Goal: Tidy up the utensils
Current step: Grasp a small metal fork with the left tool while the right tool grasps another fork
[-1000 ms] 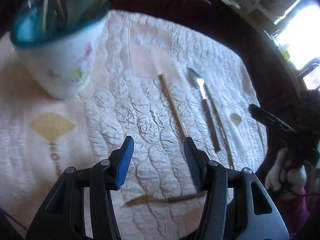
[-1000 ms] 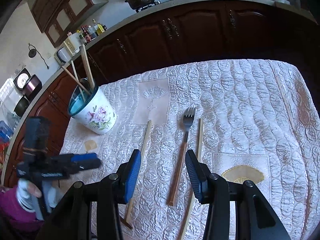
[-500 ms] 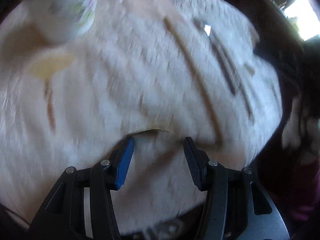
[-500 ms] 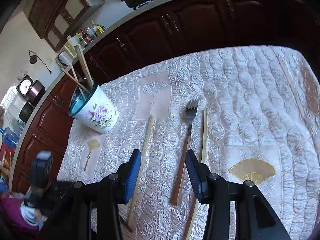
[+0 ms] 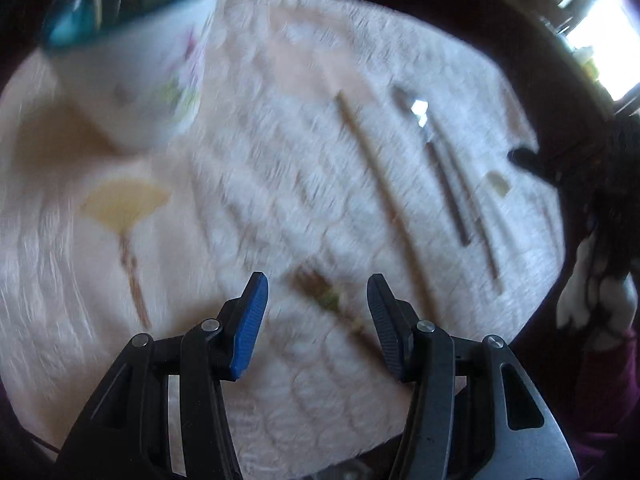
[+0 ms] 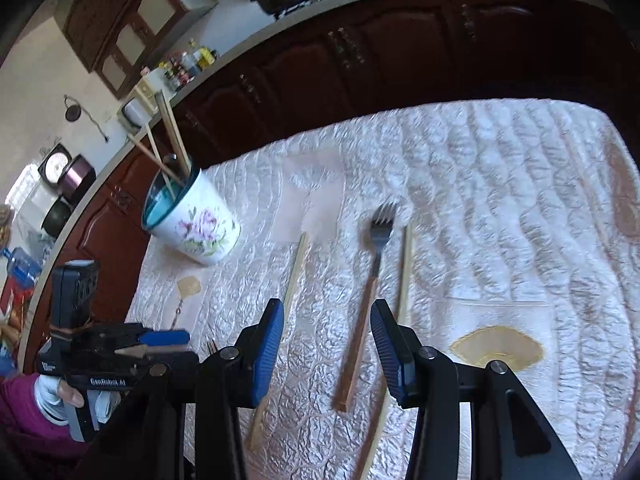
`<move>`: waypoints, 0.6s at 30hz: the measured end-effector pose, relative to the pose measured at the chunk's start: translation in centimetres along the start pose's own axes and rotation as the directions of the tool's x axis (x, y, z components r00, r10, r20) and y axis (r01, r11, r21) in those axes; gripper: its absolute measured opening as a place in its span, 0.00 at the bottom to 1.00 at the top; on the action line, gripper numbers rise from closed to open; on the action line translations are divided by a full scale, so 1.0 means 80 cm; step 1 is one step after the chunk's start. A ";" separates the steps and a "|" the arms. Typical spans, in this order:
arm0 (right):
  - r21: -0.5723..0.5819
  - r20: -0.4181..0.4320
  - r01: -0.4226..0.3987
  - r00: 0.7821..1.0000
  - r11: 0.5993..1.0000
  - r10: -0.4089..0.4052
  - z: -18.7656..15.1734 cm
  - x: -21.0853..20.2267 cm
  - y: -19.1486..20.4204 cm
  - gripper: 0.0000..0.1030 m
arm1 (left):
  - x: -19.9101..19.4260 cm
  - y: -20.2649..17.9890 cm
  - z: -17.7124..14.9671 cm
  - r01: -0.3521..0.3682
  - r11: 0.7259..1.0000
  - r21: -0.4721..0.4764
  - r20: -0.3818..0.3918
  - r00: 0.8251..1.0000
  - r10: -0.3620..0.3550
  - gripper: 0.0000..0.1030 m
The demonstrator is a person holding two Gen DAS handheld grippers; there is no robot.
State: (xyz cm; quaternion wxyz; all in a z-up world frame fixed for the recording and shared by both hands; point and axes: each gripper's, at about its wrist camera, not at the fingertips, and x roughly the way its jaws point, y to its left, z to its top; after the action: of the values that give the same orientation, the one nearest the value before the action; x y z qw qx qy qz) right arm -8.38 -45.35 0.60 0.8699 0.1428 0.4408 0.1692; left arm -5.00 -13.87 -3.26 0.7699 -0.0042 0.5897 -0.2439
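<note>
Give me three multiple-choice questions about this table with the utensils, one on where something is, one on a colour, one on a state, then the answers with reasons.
1. In the right wrist view, where does the fork lie relative to the two chopsticks on the tablecloth?
A. Between them
B. Left of both
C. Inside the cup

2. What colour is the inside of the floral cup?
A. Red
B. Teal blue
C. Black

3. How does the right gripper stand?
A. Shut on the fork
B. Shut on a chopstick
C. Open, holding nothing

Answers:
1. A: the fork lies with the left chopstick on one side and the right chopstick on the other.
2. B: the floral cup shows a teal blue rim and lining.
3. C: the right gripper has a clear gap between its pads, and the fork rests on the tablecloth beyond them.
</note>
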 end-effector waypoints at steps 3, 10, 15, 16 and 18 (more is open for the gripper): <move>0.006 -0.024 -0.015 1.000 1.000 0.015 0.001 0.021 0.001 0.39 | 0.019 0.000 -0.010 -0.012 1.000 0.004 -0.022 1.000 0.012 0.39; 0.005 -0.048 -0.029 0.998 1.000 0.029 0.011 0.044 0.000 0.32 | 0.037 -0.021 0.001 0.026 0.996 0.084 -0.010 1.000 -0.026 0.19; 0.074 -0.046 -0.027 0.998 0.997 0.030 0.032 0.067 -0.022 0.32 | 0.038 -0.026 0.000 0.068 0.990 0.124 -0.011 0.998 -0.067 0.17; 0.085 -0.045 -0.013 0.999 0.996 0.017 0.037 0.071 -0.028 0.32 | 0.040 -0.024 0.003 0.075 0.991 0.110 -0.011 0.997 -0.074 0.17; 0.119 -0.050 -0.005 0.999 0.993 0.011 0.051 0.083 -0.042 0.32 | 0.043 -0.023 0.008 0.087 0.991 0.098 -0.013 0.996 -0.086 0.17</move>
State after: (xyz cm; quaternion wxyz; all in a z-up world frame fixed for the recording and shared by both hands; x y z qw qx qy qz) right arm -0.76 -45.97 -3.18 0.8478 0.1916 0.4713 0.1496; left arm -4.48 -16.94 -5.63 0.7553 0.0092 0.5794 -0.3061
